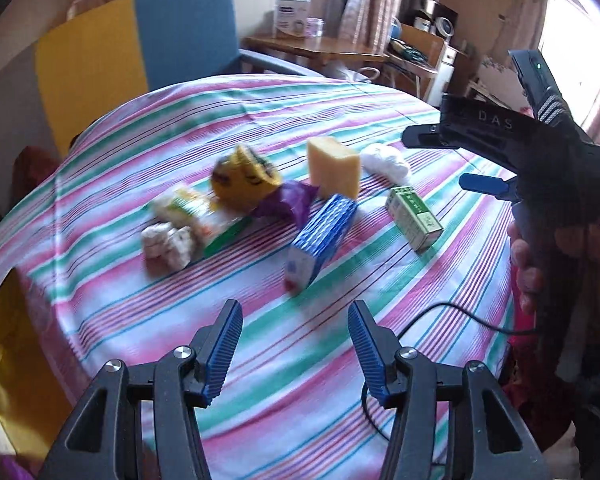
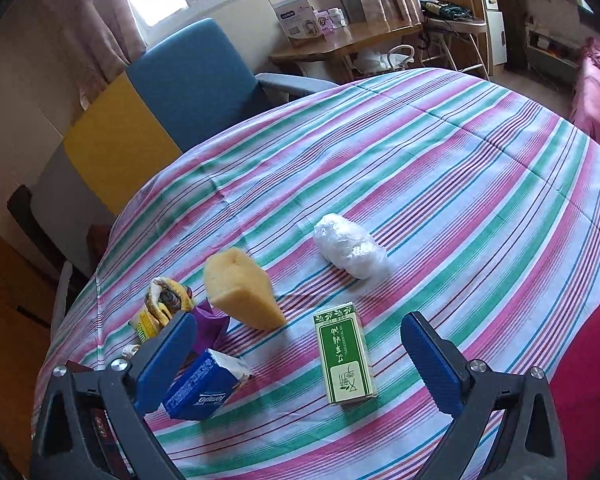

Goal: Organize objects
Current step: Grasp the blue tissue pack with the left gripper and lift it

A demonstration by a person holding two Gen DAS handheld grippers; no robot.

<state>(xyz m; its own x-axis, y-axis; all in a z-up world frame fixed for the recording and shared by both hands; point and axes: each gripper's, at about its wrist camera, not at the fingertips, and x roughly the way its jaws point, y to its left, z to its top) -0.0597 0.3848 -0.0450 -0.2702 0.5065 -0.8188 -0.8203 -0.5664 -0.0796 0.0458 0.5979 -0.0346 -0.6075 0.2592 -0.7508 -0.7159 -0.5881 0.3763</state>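
Note:
A striped tablecloth [image 1: 260, 112] bears a cluster of items. In the left wrist view I see a yellow sponge [image 1: 334, 166], a white plastic wad [image 1: 386, 162], a green box [image 1: 414, 216], a blue tissue pack [image 1: 320, 236], a purple wrapper [image 1: 288, 200], a yellow bag [image 1: 244, 178] and a snack packet [image 1: 188, 208]. My left gripper [image 1: 294, 312] is open and empty, short of the tissue pack. My right gripper [image 2: 299, 322] is open above the cloth. The green box [image 2: 344, 356] lies flat between its fingers, untouched. The sponge [image 2: 242, 290] and tissue pack [image 2: 204, 384] lie to its left.
A hand [image 1: 528, 264] holds the right gripper at the table's right edge, with a black cable [image 1: 460, 312] trailing over the cloth. A blue chair [image 2: 196, 76] and a yellow panel [image 2: 116, 148] stand behind the table. A red cloth [image 2: 588, 380] lies at the right.

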